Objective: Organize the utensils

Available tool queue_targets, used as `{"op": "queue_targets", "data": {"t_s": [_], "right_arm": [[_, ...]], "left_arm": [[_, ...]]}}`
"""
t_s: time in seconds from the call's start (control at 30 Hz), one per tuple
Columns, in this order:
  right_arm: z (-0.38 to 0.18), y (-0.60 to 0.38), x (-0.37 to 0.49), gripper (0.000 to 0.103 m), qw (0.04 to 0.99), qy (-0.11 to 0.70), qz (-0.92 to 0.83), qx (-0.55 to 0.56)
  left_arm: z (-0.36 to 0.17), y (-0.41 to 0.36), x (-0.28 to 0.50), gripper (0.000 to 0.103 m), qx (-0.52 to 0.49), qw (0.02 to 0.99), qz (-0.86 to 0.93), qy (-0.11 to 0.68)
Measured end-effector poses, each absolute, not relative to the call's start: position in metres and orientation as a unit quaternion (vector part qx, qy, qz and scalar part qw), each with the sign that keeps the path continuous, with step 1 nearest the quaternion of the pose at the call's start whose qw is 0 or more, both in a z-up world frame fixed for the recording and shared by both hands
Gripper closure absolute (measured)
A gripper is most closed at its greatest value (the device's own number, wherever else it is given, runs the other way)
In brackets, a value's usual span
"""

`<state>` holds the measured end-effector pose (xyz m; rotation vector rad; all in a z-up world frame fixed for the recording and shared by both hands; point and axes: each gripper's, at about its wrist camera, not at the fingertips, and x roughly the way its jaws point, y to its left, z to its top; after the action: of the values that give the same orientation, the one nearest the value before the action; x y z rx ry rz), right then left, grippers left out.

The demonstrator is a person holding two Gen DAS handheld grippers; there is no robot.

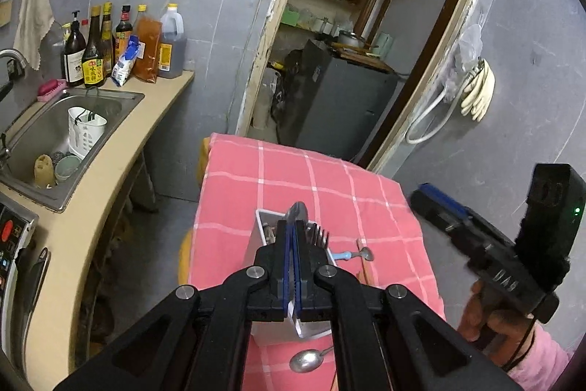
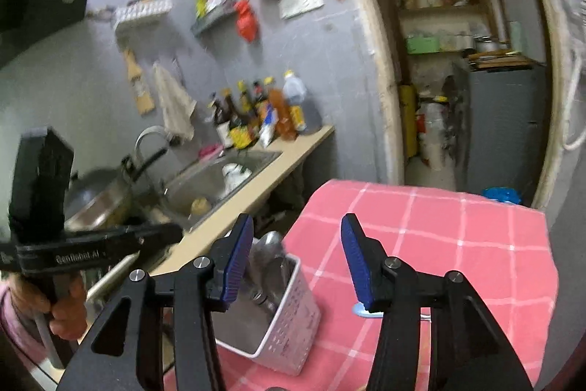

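Observation:
A white perforated utensil holder (image 2: 293,317) stands on the pink checked tablecloth (image 1: 311,178), with spoons (image 2: 269,244) and a fork (image 1: 318,231) upright in it. My left gripper (image 1: 292,226) is shut, its tips just over the holder (image 1: 260,226). A spoon bowl (image 1: 298,209) shows past them; I cannot tell whether it is pinched. My right gripper (image 2: 296,226) is open above the holder's right side, nothing between its pads. Beside the holder lie a blue-handled spoon (image 1: 351,256), a wooden stick (image 1: 364,268) and a metal spoon (image 1: 307,360).
A beige counter (image 1: 110,178) with a steel sink (image 1: 47,134) runs close along the table's left; bottles (image 1: 110,46) stand at its back. Behind the table a doorway opens onto a grey cabinet (image 1: 340,105). A person's hand (image 1: 487,317) holds the right gripper (image 1: 436,196).

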<state>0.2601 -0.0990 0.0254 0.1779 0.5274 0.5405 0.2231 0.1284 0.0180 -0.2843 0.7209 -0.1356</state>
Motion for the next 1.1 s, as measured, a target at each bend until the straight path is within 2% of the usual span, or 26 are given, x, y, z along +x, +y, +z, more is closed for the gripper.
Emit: {"op": "queue_targets", "data": {"t_s": [0.03,0.07,0.1,0.13,0.17,0.2,0.23,0.27,0.37,0.67,1.0,1.03,1.1], "right_arm": [[0.028,-0.109,0.257,0.047,0.931,0.249,0.251,0.095],[0.031,-0.123,0.252,0.037,0.937,0.236,0.234,0.106],[0.033,-0.136,0.248,0.026,0.942,0.226,0.220,0.113],[0.035,-0.146,0.245,0.021,0.945,0.221,0.209,0.118],[0.035,-0.162,0.241,0.014,0.950,0.216,0.191,0.122],[0.036,-0.173,0.239,0.011,0.952,0.213,0.179,0.125],[0.035,-0.186,0.235,0.009,0.955,0.211,0.165,0.128],[0.035,-0.196,0.234,0.007,0.956,0.212,0.154,0.129],[0.027,-0.227,0.231,0.003,0.957,0.227,0.120,0.133],[-0.039,-0.296,0.216,0.003,0.927,0.319,0.065,0.183],[-0.131,-0.296,0.192,0.004,0.872,0.416,0.101,0.239],[-0.138,-0.294,0.191,0.005,0.867,0.420,0.107,0.244],[-0.153,-0.287,0.191,0.022,0.858,0.430,0.121,0.251]], "left_arm": [[0.020,0.127,0.222,0.101,-0.140,0.925,-0.068,0.347],[0.023,0.123,0.221,0.099,-0.139,0.928,-0.071,0.339],[0.025,0.121,0.221,0.091,-0.138,0.929,-0.074,0.334],[0.027,0.115,0.220,0.086,-0.136,0.931,-0.080,0.328],[0.030,0.108,0.220,0.067,-0.134,0.934,-0.087,0.320],[0.032,0.100,0.219,0.040,-0.135,0.936,-0.094,0.310],[0.034,0.096,0.218,0.029,-0.136,0.939,-0.096,0.301],[0.036,0.087,0.216,0.023,-0.135,0.945,-0.099,0.282],[0.036,0.059,0.223,0.023,-0.119,0.945,-0.119,0.280],[-0.001,-0.017,0.258,0.023,-0.086,0.915,-0.172,0.354],[-0.063,-0.058,0.269,0.023,-0.058,0.874,-0.182,0.447],[-0.067,-0.059,0.269,0.023,-0.057,0.871,-0.181,0.453],[-0.078,-0.060,0.269,0.024,-0.051,0.863,-0.175,0.471]]}}
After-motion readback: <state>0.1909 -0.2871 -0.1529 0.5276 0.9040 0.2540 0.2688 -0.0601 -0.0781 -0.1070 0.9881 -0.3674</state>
